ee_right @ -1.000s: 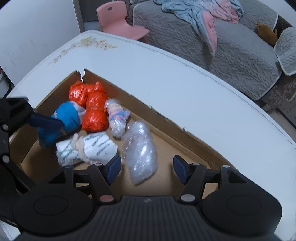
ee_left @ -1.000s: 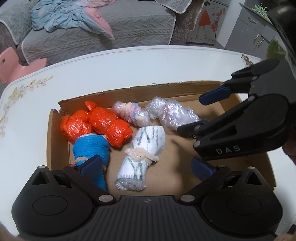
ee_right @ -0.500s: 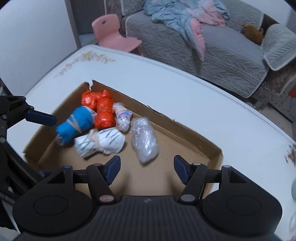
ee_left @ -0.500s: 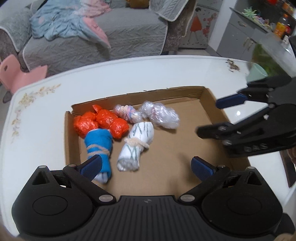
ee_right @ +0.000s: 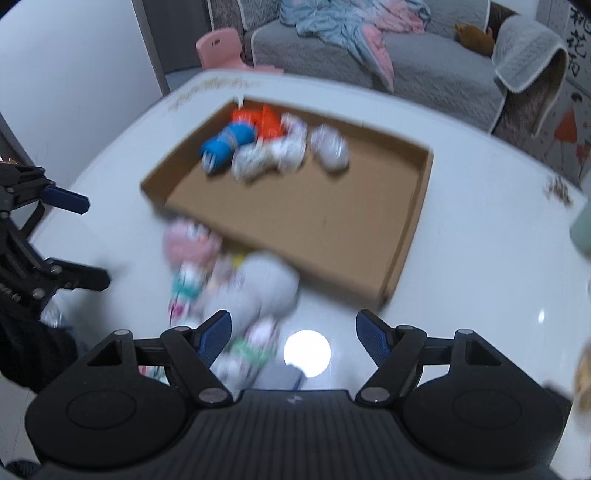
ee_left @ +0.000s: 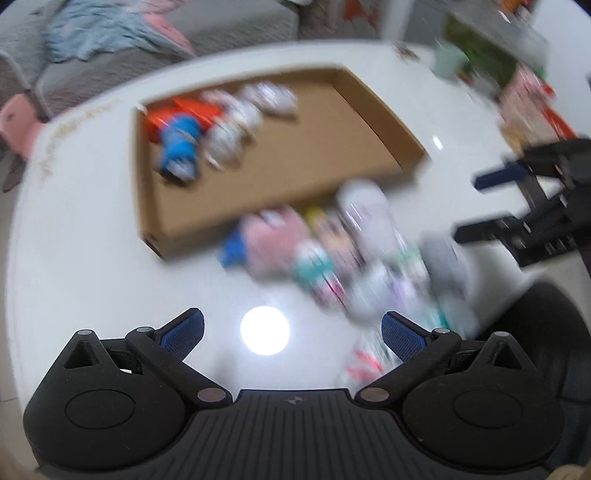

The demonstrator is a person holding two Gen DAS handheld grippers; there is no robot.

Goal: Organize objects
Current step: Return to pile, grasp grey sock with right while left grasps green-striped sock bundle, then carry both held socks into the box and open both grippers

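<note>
Left wrist view: a glossy white table (ee_left: 92, 258) with a faint floral print along its far rim carries a shallow cardboard tray (ee_left: 155, 206), and a ceiling light glares off the bare surface near the camera. The left gripper (ee_left: 291, 332) hangs over that bare patch with its blue-padded fingers spread wide and nothing between them. Everything beyond is smeared by motion blur. In the tray's far left corner sit wrapped bundles — a blue one (ee_left: 181, 147), an orange one (ee_left: 159, 118) and pale plastic-wrapped ones (ee_left: 229, 136). A loose heap of rolled socks (ee_left: 332, 258), pink, white, teal and grey, lies on the table just outside the tray's near edge.

Behind the table stands a grey quilted sofa (ee_right: 424, 62) draped with a blue and pink blanket (ee_right: 351, 22), a small pink chair (ee_right: 221, 48) beside it. Only the left wrist view shows the cluttered shelf (ee_left: 524, 92) at the table's far right; only the right wrist view shows the white wall (ee_right: 74, 74) and a brown soft toy (ee_right: 474, 35) on the sofa.

The right gripper (ee_right: 293, 328) has just been widening its jaws — they stand apart with nothing pressed between the pads, and the sock heap lies under its left finger.
</note>
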